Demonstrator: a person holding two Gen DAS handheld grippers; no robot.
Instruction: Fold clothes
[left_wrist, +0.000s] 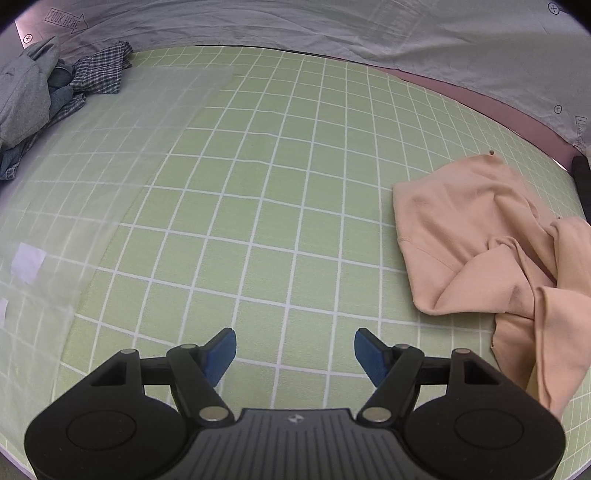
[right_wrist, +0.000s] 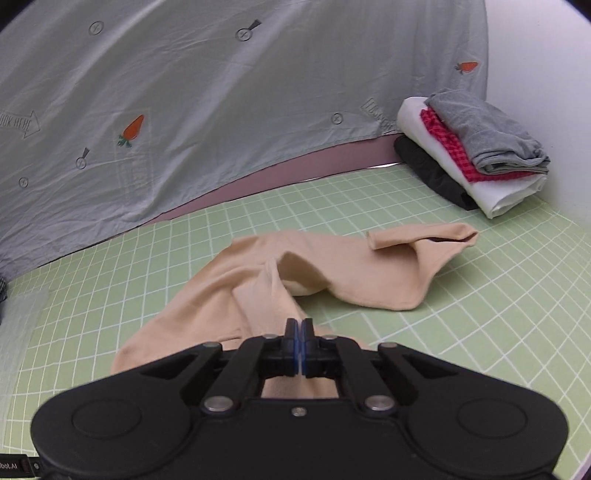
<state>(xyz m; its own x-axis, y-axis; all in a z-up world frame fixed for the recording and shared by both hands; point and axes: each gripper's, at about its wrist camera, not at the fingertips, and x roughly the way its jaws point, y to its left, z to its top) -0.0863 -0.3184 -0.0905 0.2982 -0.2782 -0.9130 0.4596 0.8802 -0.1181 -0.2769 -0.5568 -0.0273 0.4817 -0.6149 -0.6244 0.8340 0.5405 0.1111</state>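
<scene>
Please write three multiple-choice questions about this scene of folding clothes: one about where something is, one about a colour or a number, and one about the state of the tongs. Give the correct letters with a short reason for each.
1. Where is the stack of folded clothes?
A. At the far right corner of the mat
B. Under the left tongs
C. On top of the peach garment

2. What colour is the folded piece on top of that stack?
A. Red
B. Grey
C. Black

3. How do the left tongs stand?
A. Shut on plaid cloth
B. Shut with nothing in them
C. Open over the bare mat

Answers:
1 A: the stack of folded clothes sits at the far right of the green grid mat, apart from the peach garment.
2 B: the grey piece lies over red check, white and black.
3 C: the left tongs show a wide gap with only mat between.
</scene>
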